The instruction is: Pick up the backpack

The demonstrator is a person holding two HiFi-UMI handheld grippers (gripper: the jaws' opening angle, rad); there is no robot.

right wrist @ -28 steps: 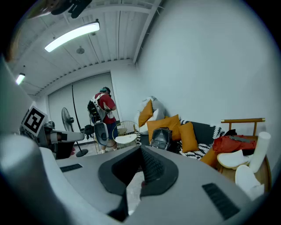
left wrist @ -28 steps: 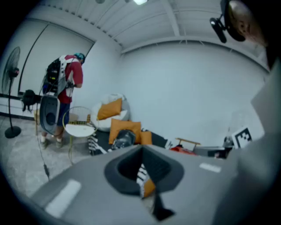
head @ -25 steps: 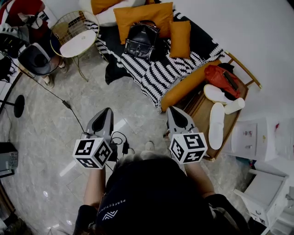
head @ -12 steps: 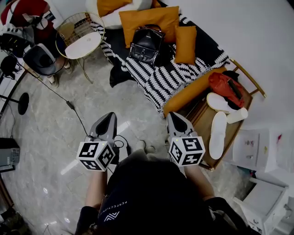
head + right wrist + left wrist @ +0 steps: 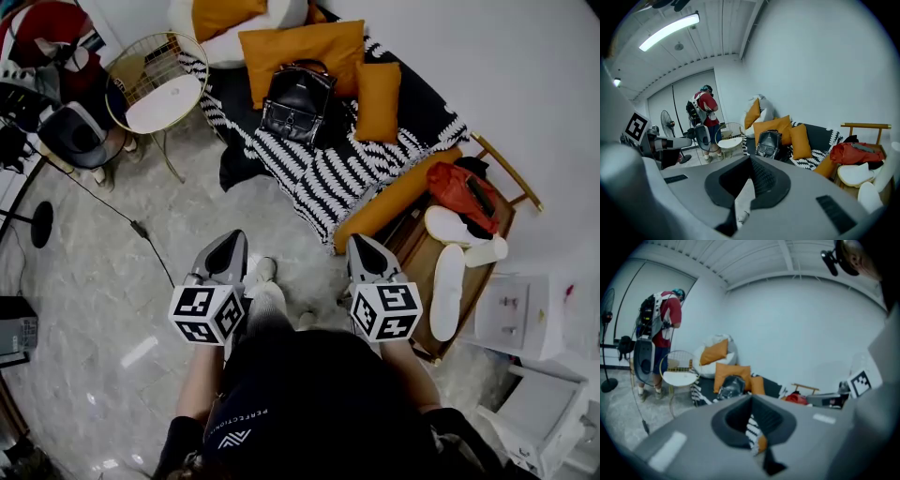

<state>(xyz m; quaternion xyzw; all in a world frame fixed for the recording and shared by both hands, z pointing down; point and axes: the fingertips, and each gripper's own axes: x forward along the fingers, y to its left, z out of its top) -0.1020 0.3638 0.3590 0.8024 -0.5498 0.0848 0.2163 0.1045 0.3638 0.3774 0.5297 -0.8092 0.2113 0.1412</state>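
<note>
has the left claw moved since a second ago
Yes, slightly. In the head view the left claw has shifted forward, closer to the black backpack and further from the floor cable.

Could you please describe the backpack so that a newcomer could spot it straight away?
Find the low sofa draped in a black-and-white patterned blanket. The backpack stands on it, in front of the big orange cushion. It is the only glossy black thing among the orange cushions.
</note>
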